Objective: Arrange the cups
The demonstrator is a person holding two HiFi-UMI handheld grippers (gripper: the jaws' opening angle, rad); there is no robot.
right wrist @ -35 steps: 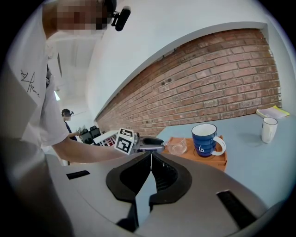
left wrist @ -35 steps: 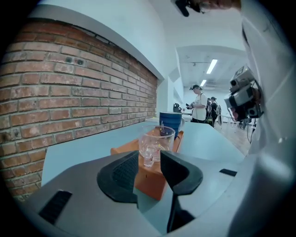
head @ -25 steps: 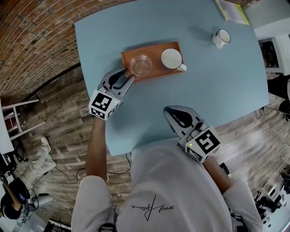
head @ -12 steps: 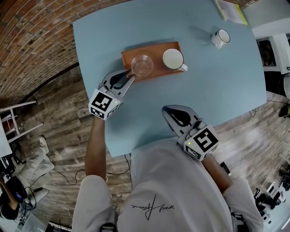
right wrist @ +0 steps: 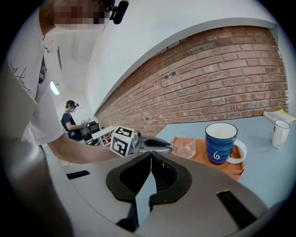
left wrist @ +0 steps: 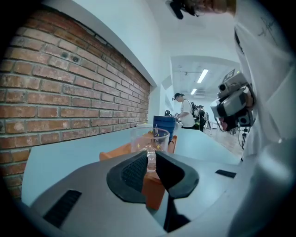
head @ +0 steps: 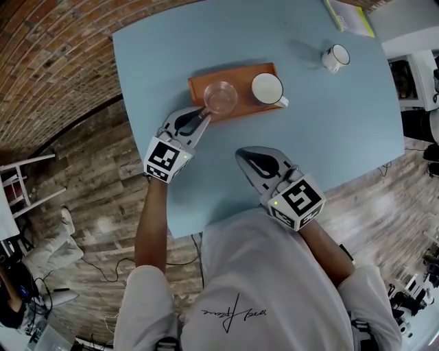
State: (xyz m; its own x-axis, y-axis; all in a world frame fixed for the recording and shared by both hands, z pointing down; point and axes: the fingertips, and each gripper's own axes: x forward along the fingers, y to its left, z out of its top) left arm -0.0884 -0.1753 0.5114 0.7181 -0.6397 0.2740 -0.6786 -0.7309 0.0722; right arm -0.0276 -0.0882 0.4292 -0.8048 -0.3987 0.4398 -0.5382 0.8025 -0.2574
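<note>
A clear glass cup (head: 221, 97) and a blue mug (head: 267, 89) with a white inside stand on an orange tray (head: 199, 86). My left gripper (head: 204, 116) is at the tray's near left corner. Its jaws are closing, and the pads touch both sides of the glass cup's handle (left wrist: 151, 159). In the left gripper view the glass cup (left wrist: 150, 138) stands just past the pads, with the blue mug (left wrist: 164, 125) behind it. My right gripper (head: 241, 155) hovers shut and empty over the table's near part. From the right gripper view the blue mug (right wrist: 220, 142) and glass cup (right wrist: 185, 148) lie ahead.
A small white mug (head: 335, 57) stands alone at the far right of the light blue table (head: 343, 123). A yellow-green booklet (head: 350, 15) lies at the far edge. A brick wall and wooden floor surround the table; people stand far off in the room.
The left jaws have narrowed onto the glass cup's handle. The right gripper has slid left and a little forward over the table.
</note>
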